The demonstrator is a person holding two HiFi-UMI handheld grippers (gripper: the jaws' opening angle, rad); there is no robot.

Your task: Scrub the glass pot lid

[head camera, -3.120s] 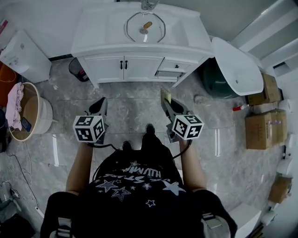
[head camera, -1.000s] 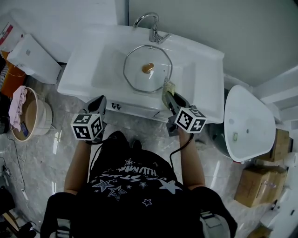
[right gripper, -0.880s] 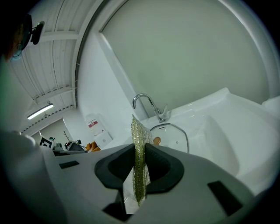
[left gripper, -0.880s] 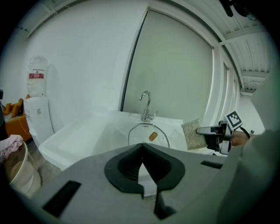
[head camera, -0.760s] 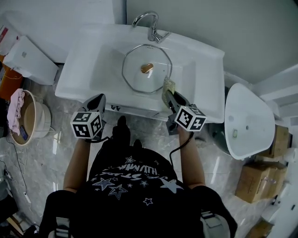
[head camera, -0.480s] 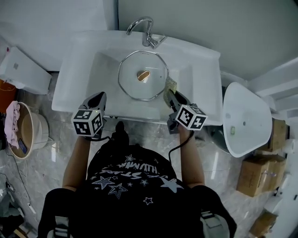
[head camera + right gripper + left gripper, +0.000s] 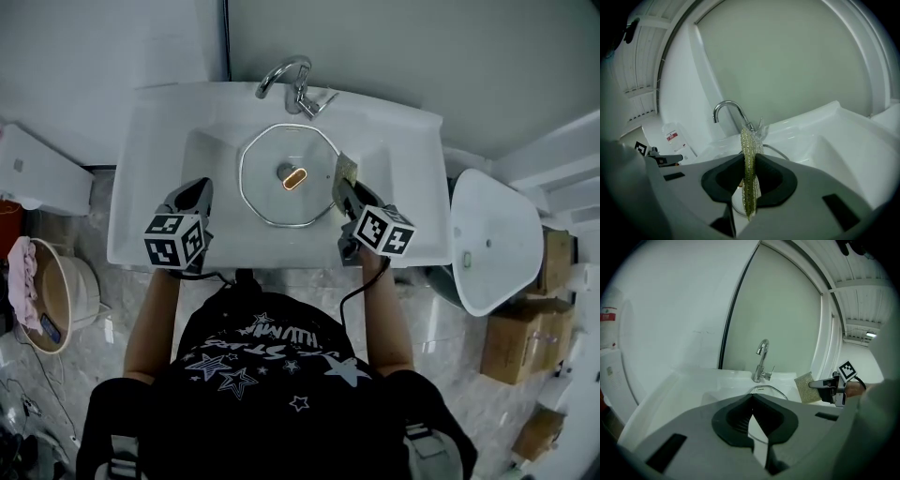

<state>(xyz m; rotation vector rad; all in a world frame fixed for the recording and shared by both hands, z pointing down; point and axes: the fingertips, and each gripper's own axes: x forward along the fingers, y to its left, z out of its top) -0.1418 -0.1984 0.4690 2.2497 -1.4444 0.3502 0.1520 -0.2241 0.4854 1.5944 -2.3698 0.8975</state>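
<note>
Two grippers over the sink (image 7: 141, 216). The glass pot lid (image 7: 272, 197) lies flat in the basin, knob up, just below the faucet (image 7: 298, 82). The right gripper (image 7: 749, 158) is pinching a yellow-green scouring pad (image 7: 749, 140) on edge. The pad sits at the lid's right rim, but I can't confirm contact. The left gripper (image 7: 751, 398) has its jaws pressed together at the tips, with nothing between them. It hovers over the basin left of the lid, clear of it.
</note>
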